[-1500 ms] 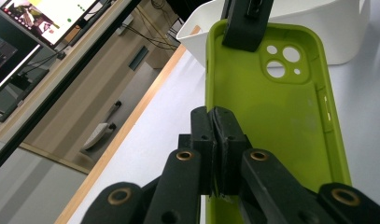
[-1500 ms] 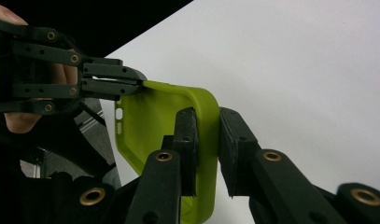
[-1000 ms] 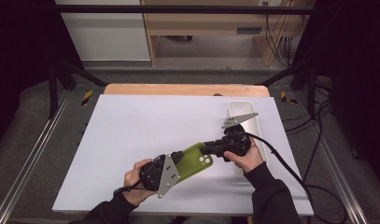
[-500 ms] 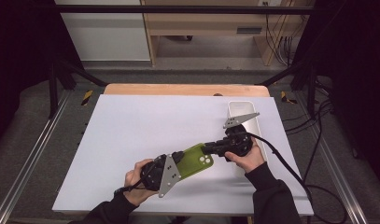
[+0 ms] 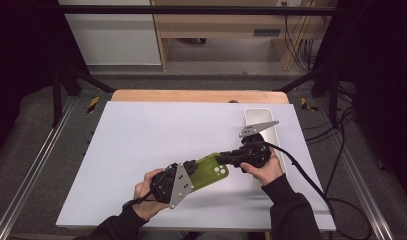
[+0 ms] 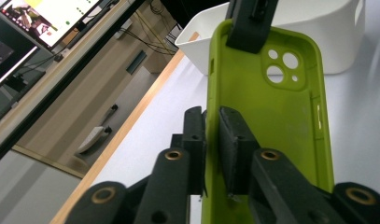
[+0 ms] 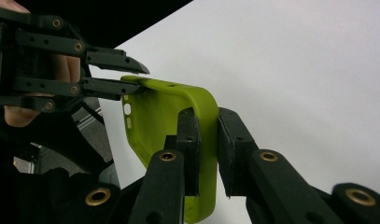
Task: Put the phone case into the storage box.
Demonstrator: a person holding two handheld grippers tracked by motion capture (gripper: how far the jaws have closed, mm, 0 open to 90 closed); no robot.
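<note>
Beside the white bin (image 5: 269, 131), both tongs clamp a green phone case (image 5: 211, 169).

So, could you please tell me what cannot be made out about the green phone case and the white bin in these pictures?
- Green phone case: in the high view its ends are covered by the left gripper and the right gripper.
- Its lower end is cut off by the bottom edge in the left gripper view.
- White bin: its inside is hidden by the right gripper and hand in the high view, and by its own wall in the left gripper view.
</note>
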